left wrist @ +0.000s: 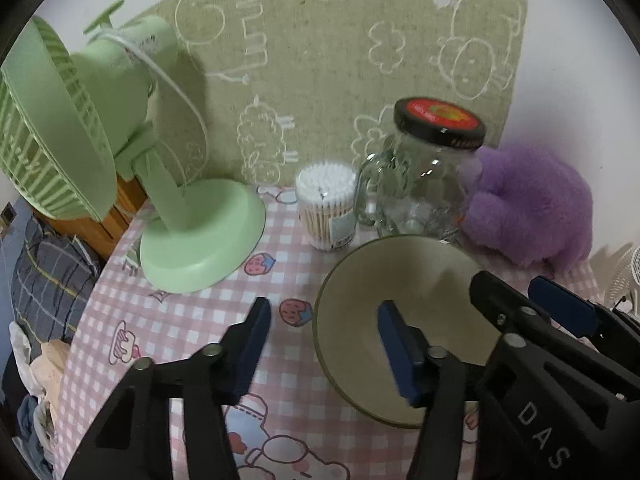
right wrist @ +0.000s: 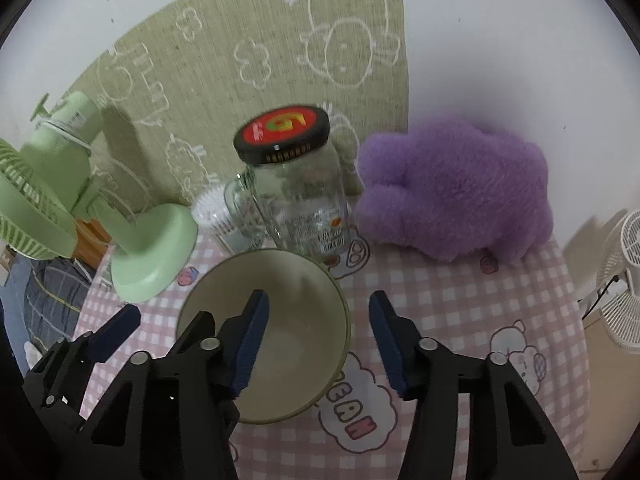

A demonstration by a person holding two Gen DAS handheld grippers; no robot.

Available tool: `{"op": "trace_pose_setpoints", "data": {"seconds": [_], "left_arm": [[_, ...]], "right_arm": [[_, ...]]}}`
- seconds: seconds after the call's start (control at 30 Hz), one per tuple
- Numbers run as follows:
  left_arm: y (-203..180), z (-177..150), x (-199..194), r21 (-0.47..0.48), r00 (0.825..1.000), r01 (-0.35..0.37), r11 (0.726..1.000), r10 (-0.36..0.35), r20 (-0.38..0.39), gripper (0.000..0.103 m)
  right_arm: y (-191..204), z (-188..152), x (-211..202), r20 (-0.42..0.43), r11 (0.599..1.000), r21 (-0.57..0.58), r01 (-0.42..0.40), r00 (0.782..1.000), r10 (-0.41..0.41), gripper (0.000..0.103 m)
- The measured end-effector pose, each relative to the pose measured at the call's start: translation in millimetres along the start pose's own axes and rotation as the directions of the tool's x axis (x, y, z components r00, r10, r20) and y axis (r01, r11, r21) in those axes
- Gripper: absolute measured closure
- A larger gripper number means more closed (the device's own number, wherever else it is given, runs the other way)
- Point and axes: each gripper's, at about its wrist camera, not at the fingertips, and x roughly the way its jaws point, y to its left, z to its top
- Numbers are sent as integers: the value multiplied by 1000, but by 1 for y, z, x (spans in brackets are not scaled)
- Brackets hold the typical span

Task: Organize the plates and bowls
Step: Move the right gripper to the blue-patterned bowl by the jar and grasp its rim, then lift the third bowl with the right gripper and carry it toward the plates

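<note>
Bowl (right wrist: 280,332) sits on the checked tablecloth (right wrist: 460,304) by the glass jar (right wrist: 298,196), both grippers (left wrist: 324,344) (right wrist: 318,340) gaping half-wide astride opposite rims, holding nothing, so uneven squeezes could tip it.

pink-and-white checked tablecloth (right wrist: 460,292), olive-rimmed cream bowl (right wrist: 296,280), mint green fan (left wrist: 200,232), purple plush toy (right wrist: 452,192)

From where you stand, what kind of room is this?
Probably a bedroom or dorm corner: rumpled bedding beside a small table with a pink checked cloth, a purple plush toy and a green desk fan.
</note>
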Motion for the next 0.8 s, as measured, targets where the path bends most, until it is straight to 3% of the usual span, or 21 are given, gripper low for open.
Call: {"op": "trace_pose_setpoints", "data": {"seconds": [0.3,0.53,0.8], "left_arm": [[0,-7,16,-11,999,24,1000,-24,-30,80],[0,-7,17,1,999,-6,1000,6,-39,91],[-2,-10,9,29,999,-28,999,29,-32,91]], "right_arm": [[-4,-6,21,-26,1000,2,31,999,-31,77],[-7,-8,29,-33,999,-1,45,998,-45,84],[-4,-8,25,-43,997,-20,76,996,-77,88]]}}
